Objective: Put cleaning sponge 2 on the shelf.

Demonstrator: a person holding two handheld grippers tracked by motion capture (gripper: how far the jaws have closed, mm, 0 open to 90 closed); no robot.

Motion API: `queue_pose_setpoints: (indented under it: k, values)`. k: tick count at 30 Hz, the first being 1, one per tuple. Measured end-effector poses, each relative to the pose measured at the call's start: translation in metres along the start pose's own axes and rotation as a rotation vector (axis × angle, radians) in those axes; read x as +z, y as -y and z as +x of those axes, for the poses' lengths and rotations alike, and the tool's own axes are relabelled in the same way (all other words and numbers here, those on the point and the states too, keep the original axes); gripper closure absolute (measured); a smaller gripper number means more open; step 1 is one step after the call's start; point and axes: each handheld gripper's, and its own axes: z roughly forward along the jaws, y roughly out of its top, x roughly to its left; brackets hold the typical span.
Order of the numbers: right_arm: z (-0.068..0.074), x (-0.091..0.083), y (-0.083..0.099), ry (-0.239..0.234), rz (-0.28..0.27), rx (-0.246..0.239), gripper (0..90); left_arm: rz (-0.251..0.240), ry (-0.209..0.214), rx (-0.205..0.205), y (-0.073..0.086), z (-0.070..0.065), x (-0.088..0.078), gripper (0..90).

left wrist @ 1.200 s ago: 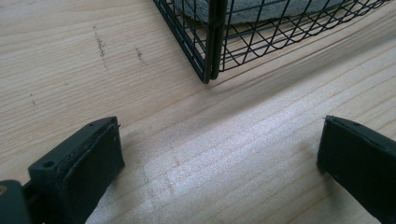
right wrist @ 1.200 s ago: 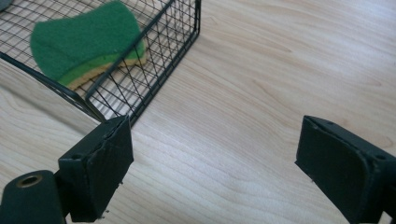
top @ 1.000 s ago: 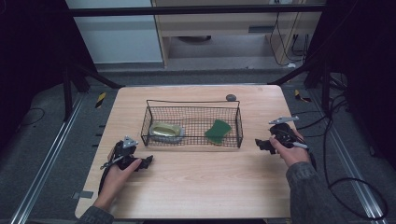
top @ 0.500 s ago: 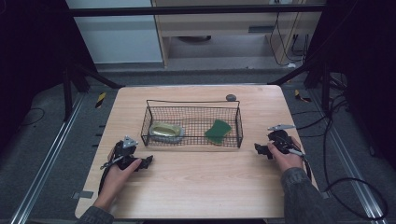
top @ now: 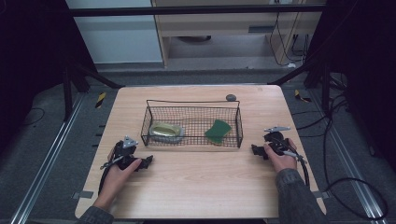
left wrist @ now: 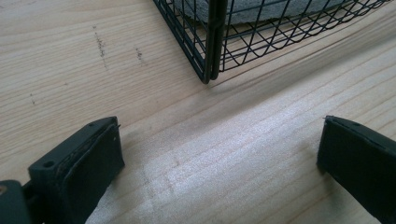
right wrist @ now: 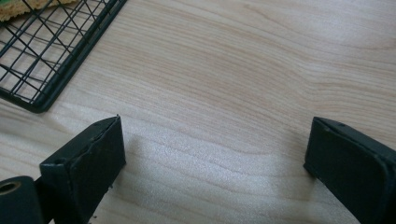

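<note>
flanking wire basket [top: 192,122], gripper [top: 148,162], gripper [top: 254,150]

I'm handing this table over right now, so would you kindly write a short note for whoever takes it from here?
Left gripper: open, empty, resting on the table near the basket's front left corner.
Right gripper: jaws have just been opening, nothing between them, low over the table beside the basket's right end.
Wire basket: mid-table, holding a green sponge at its right and a yellowish pouch at its left.
A small dark round thing lies behind the basket.
Done: both items sit in the basket.
Left: apparently nothing in hand; check the round thing.
</note>
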Motion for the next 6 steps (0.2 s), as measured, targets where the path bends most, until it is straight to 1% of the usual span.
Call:
queue_pose_setpoints:
  k: [2,3,4,5,6]
  values:
    - [0.0001,0.0011,0.0024,-0.003,-0.034,-0.008,4.5,0.0,0.0,0.0,0.0,0.0,0.0,0.0]
    - [0.0006,0.0022,0.0055,-0.003,-0.065,-0.008,2.8,0.0,0.0,0.0,0.0,0.0,0.0,0.0]
    - [0.0011,0.0027,0.0076,-0.002,-0.079,-0.005,2.7,0.0,0.0,0.0,0.0,0.0,0.0,0.0]
    - [0.001,0.0022,0.008,-0.001,-0.079,-0.005,2.4,0.0,0.0,0.0,0.0,0.0,0.0,0.0]
    - [0.0016,0.0021,0.0084,0.007,-0.079,0.005,1.8,0.0,0.0,0.0,0.0,0.0,0.0,0.0]
